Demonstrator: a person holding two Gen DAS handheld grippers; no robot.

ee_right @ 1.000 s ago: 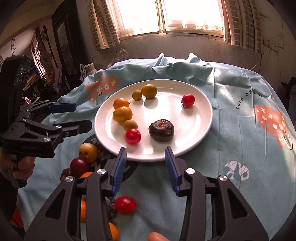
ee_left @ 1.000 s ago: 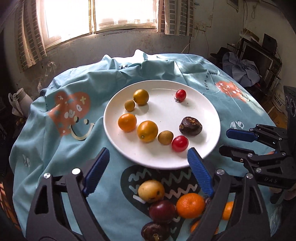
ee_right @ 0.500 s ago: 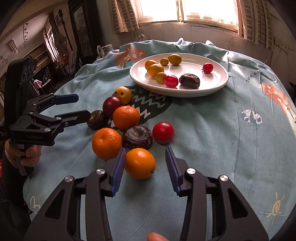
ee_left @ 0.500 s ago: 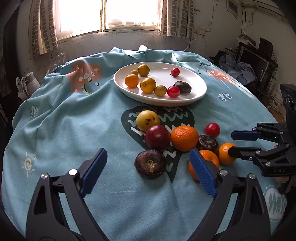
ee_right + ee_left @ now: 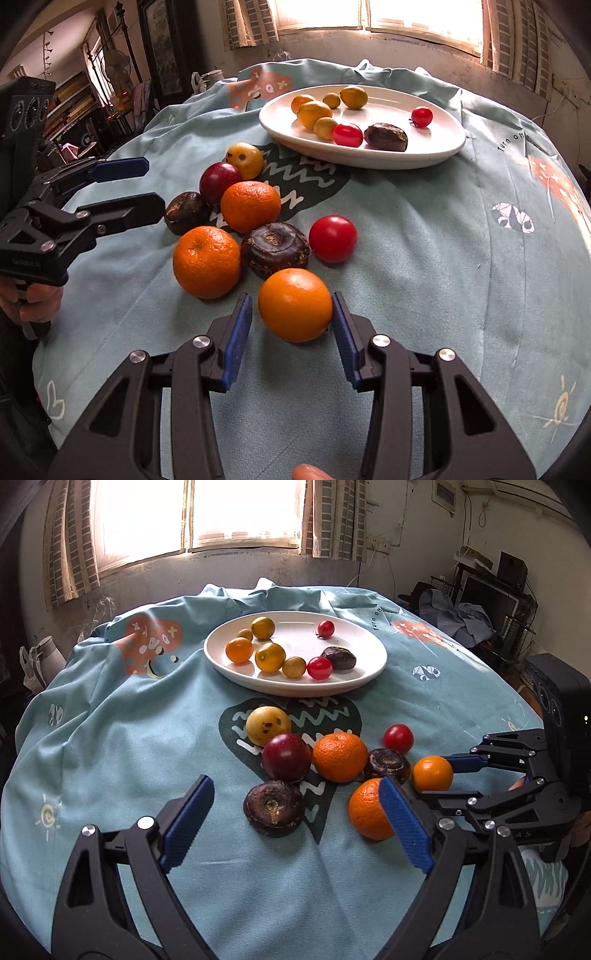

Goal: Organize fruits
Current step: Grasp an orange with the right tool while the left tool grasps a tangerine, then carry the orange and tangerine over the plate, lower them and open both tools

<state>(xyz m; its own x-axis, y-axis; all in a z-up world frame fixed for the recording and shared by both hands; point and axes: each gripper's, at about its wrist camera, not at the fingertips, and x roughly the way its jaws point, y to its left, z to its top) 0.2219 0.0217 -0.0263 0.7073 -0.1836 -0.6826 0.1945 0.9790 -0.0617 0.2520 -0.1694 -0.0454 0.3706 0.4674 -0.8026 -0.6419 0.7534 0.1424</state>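
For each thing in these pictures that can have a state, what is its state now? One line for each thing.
right gripper: open, fingers on both sides of the small orange
small orange: on the cloth, not yet clamped
left gripper: open, empty
white plate: holds eight fruits
dark round fruit: on the cloth, ahead of the left gripper
red tomato: loose on the cloth
window curtains: drawn aside

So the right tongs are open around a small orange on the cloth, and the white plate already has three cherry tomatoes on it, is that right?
Not quite. The white plate holds two cherry tomatoes, not three; a third, larger tomato lies on the cloth. Both wrist views show this. The rest holds: the right tongs are open around the small orange on the cloth.
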